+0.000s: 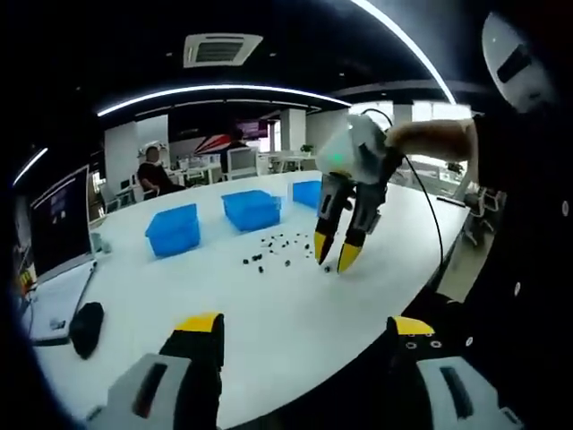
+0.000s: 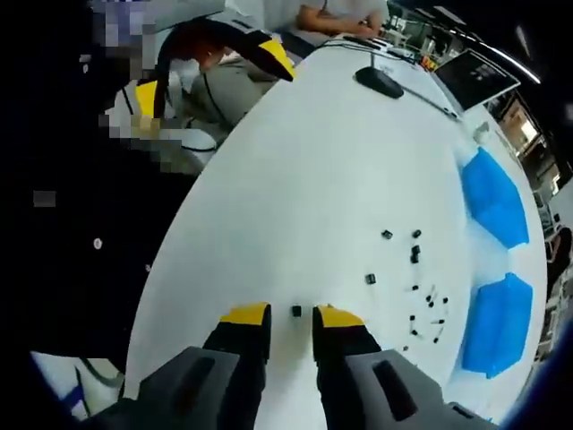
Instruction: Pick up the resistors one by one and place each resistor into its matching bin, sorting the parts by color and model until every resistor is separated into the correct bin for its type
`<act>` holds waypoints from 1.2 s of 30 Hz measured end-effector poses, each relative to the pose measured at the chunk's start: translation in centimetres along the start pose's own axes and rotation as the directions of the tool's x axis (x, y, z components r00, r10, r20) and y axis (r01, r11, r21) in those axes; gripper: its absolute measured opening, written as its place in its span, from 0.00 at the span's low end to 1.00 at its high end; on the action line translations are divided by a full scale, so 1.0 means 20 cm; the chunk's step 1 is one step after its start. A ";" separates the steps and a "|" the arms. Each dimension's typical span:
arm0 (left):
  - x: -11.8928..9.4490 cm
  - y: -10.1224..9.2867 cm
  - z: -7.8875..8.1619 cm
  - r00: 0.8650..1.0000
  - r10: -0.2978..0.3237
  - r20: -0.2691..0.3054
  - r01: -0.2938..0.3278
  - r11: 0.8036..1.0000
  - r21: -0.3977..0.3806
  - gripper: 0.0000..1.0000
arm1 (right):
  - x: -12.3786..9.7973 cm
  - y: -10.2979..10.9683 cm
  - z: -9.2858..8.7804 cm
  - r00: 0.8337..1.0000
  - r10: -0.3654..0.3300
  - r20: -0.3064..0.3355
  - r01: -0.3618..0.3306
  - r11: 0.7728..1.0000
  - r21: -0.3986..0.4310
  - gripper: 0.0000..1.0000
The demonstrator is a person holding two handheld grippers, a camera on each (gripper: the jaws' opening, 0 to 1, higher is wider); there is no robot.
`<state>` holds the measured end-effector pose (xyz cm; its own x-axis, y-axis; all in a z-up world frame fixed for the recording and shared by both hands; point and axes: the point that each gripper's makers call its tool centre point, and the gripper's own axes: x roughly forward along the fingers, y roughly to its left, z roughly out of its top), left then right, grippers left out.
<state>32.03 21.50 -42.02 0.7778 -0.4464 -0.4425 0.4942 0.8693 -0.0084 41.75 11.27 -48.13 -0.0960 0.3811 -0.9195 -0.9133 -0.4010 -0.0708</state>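
right gripper (image 2: pixel 293 313) poised low over the white table (image 2: pixel 304 179), jaws apart, one small black resistor (image 2: pixel 296 311) between the yellow tips. further resistors (image 2: pixel 419 296) scattered to the right. two blue bins (image 2: pixel 494 260) beyond them. left gripper (image 2: pixel 215 67) at far left.

Open-plan office, ceiling air vent (image 1: pixel 222 48), strip lights (image 1: pixel 215 93), desk monitors (image 1: pixel 240 159)
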 end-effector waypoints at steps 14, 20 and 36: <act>0.00 0.01 -0.03 1.000 0.004 0.008 -0.004 1.000 -0.010 0.74 | 0.03 0.03 -0.03 0.998 0.031 -0.057 -0.029 0.999 0.031 0.13; -0.02 0.02 -0.01 0.999 0.028 0.029 -0.028 1.000 0.001 0.73 | 0.03 0.02 -0.04 0.997 0.013 -0.071 -0.010 0.999 0.038 0.07; -0.07 0.06 0.20 0.975 0.085 0.204 -0.087 0.996 0.002 0.73 | -0.49 -0.07 0.12 0.875 -0.347 0.338 0.260 0.925 0.278 0.06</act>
<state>33.16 22.38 -37.80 0.8798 -0.4047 -0.2493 0.4253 0.9045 0.0324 42.96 10.04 -38.21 0.0993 0.7540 -0.6493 -0.9796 -0.0405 -0.1969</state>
